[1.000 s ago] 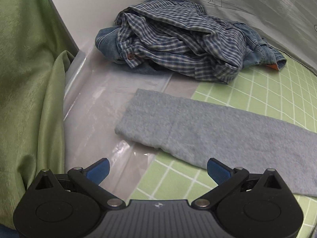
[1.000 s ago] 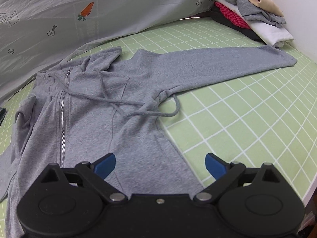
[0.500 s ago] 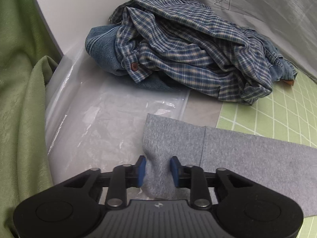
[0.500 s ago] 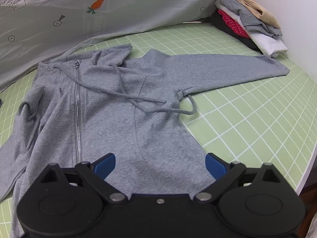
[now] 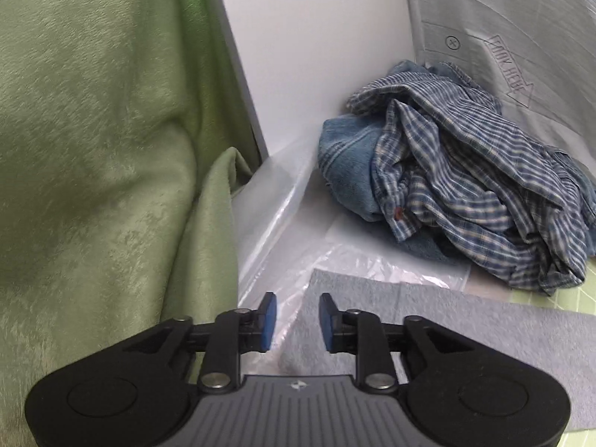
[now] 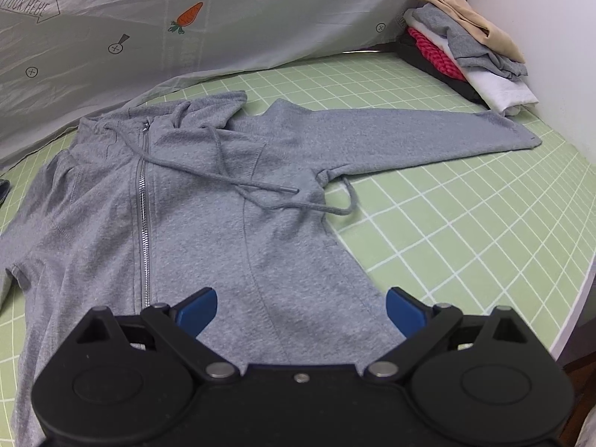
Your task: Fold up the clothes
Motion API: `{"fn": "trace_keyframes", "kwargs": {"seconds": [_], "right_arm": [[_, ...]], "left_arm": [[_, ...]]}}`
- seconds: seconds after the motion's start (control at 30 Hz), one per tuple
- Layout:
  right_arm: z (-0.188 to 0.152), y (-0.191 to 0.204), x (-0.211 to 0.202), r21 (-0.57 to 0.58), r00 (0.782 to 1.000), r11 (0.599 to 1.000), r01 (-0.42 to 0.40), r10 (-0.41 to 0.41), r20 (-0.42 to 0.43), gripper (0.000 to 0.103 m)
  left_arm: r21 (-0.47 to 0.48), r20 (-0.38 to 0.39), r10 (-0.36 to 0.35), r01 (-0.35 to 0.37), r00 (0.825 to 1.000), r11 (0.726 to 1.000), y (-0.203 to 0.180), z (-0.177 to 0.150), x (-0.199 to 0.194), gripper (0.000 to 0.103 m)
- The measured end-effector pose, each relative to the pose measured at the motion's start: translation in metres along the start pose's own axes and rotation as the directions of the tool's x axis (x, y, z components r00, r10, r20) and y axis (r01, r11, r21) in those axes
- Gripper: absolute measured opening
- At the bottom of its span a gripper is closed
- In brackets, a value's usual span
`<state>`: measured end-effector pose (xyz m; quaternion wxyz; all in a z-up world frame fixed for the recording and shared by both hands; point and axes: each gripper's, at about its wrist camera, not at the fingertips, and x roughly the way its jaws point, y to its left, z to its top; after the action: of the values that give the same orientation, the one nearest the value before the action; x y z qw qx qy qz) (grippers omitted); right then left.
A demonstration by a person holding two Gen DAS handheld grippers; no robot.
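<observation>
left gripper at the sleeve cuff, right gripper idling over the hoodie body

since half a second ago, the left gripper (image 5: 294,320) is tilting upward, its narrow jaws now straddling the cuff of the sleeve (image 5: 428,320); whether the fabric is actually pinched cannot be told. the right gripper (image 6: 301,309) is hovering wide apart above the grey zip hoodie (image 6: 193,223), which is lying face up on the green grid mat (image 6: 465,223), other sleeve (image 6: 409,134) stretching toward the folded stack (image 6: 465,56). a plaid shirt (image 5: 465,186) is heaped beyond the cuff. judged soft, light and limp, the fleece is likely draping when lifted; the thicker cuff hem seems the best hold.
</observation>
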<state>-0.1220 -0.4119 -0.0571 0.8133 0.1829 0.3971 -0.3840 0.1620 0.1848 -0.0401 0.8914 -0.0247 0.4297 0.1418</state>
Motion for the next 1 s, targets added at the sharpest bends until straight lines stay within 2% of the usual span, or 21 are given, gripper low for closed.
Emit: {"fn": "trace_keyframes", "kwargs": {"seconds": [0.07, 0.13, 0.2, 0.27, 0.33, 0.4, 0.5, 0.6, 0.7, 0.77, 0.83, 0.9, 1.0], "right_arm": [[-0.002, -0.012, -0.002, 0.012, 1.000, 1.000, 0.000, 0.000, 0.009, 0.098], [-0.005, -0.025, -0.003, 0.020, 1.000, 1.000, -0.003, 0.003, 0.011, 0.098], [-0.006, -0.037, -0.002, 0.023, 1.000, 1.000, -0.012, 0.012, 0.010, 0.098], [-0.007, -0.050, 0.000, 0.023, 1.000, 0.999, -0.024, 0.024, -0.001, 0.098], [-0.008, -0.064, 0.004, 0.023, 0.999, 0.999, -0.039, 0.040, -0.018, 0.098], [-0.009, -0.074, 0.008, 0.018, 0.997, 0.998, -0.064, 0.064, -0.044, 0.096], [-0.012, -0.090, 0.011, 0.029, 0.990, 0.994, -0.108, 0.110, -0.083, 0.094], [-0.016, -0.100, 0.014, 0.034, 0.979, 0.985, -0.168, 0.171, -0.115, 0.088], [-0.019, -0.103, 0.014, -0.009, 0.962, 0.972, -0.235, 0.231, -0.145, 0.084], [-0.021, -0.105, 0.015, -0.036, 0.949, 0.960, -0.279, 0.270, -0.166, 0.080], [-0.020, -0.108, 0.017, -0.071, 0.937, 0.947, -0.313, 0.296, -0.183, 0.078], [-0.019, -0.113, 0.020, -0.072, 0.922, 0.934, -0.351, 0.331, -0.200, 0.073], [-0.019, -0.121, 0.027, -0.043, 0.891, 0.911, -0.410, 0.390, -0.232, 0.056]], "left_arm": [[0.017, -0.003, -0.049, 0.049, 0.999, 0.999, -0.014, -0.014, -0.015, 0.054], [0.036, -0.025, -0.114, 0.115, 0.993, 0.993, -0.036, -0.034, -0.031, 0.056], [0.056, -0.057, -0.205, 0.208, 0.977, 0.977, -0.062, -0.055, -0.049, 0.061], [0.086, -0.103, -0.306, 0.315, 0.947, 0.945, -0.091, -0.080, -0.066, 0.066], [0.112, -0.151, -0.396, 0.414, 0.906, 0.903, -0.120, -0.105, -0.082, 0.069], [0.166, -0.203, -0.451, 0.485, 0.869, 0.859, -0.152, -0.131, -0.099, 0.072], [0.230, -0.263, -0.485, 0.543, 0.834, 0.808, -0.191, -0.164, -0.119, 0.076], [0.265, -0.315, -0.508, 0.589, 0.801, 0.764, -0.224, -0.191, -0.133, 0.076], [0.263, -0.349, -0.532, 0.626, 0.771, 0.735, -0.244, -0.210, -0.145, 0.076], [0.244, -0.368, -0.550, 0.649, 0.750, 0.721, -0.253, -0.220, -0.150, 0.076], [0.212, -0.386, -0.560, 0.661, 0.733, 0.720, -0.259, -0.229, -0.153, 0.077], [0.180, -0.393, -0.562, 0.660, 0.728, 0.729, -0.263, -0.237, -0.154, 0.076], [0.137, -0.391, -0.564, 0.652, 0.727, 0.746, -0.262, -0.246, -0.156, 0.068]]}}
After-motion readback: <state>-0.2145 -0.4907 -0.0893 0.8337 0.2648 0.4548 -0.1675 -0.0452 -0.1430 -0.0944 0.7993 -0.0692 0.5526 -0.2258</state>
